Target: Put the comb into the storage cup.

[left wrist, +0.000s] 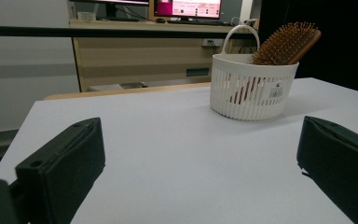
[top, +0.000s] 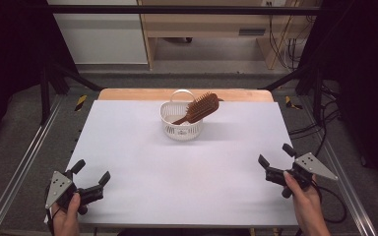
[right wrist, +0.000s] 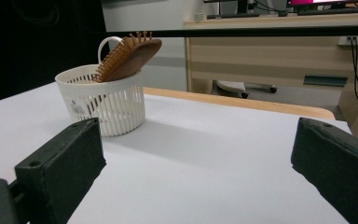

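Left gripper (top: 91, 173) and right gripper (top: 275, 160) gape at near table (top: 177, 162) corners, well apart from basket (top: 181, 125).

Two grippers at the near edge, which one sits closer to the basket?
The right gripper: it sits slightly farther up the table, toward the white basket holding the hairbrush. The left gripper hangs nearer the front edge.

Hairbrush (top: 201, 108) leans in basket (top: 181, 129) toward the table's (top: 177, 172) far edge.
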Demonstrator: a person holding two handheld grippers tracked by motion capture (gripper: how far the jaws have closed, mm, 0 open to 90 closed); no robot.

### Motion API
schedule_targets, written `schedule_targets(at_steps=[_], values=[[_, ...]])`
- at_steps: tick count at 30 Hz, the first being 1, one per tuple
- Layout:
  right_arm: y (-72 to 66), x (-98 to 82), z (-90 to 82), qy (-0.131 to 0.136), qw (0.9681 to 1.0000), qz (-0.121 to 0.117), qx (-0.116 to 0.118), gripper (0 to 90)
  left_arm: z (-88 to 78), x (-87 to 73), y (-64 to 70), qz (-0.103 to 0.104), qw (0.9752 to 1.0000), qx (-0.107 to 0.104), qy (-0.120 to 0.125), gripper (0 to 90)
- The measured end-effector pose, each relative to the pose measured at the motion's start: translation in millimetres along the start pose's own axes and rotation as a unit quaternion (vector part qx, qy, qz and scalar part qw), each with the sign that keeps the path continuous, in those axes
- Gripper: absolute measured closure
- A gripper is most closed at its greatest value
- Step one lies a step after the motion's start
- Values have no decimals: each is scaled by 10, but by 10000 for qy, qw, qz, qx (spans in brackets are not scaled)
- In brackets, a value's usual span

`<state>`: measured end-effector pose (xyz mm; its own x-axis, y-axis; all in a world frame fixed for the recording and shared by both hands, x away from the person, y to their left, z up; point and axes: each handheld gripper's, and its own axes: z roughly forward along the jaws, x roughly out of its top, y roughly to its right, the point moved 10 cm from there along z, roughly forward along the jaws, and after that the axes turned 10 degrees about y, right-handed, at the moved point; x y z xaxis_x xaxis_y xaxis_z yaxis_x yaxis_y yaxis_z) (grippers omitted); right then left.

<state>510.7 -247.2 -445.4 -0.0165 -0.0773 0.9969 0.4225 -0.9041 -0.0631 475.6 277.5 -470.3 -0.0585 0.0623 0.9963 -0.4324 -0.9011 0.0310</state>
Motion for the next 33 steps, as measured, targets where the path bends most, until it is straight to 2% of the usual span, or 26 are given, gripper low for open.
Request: schedule_targets(at_steps=[11,33], values=[[-107,-175,-70,-87,9998,-43,199,26,8,-3,29,43,10000,-45,-16,9],[-316,-366,-99,-194,9982,-47,567,28,19,-3,77,75,9999,-152,-15,9]])
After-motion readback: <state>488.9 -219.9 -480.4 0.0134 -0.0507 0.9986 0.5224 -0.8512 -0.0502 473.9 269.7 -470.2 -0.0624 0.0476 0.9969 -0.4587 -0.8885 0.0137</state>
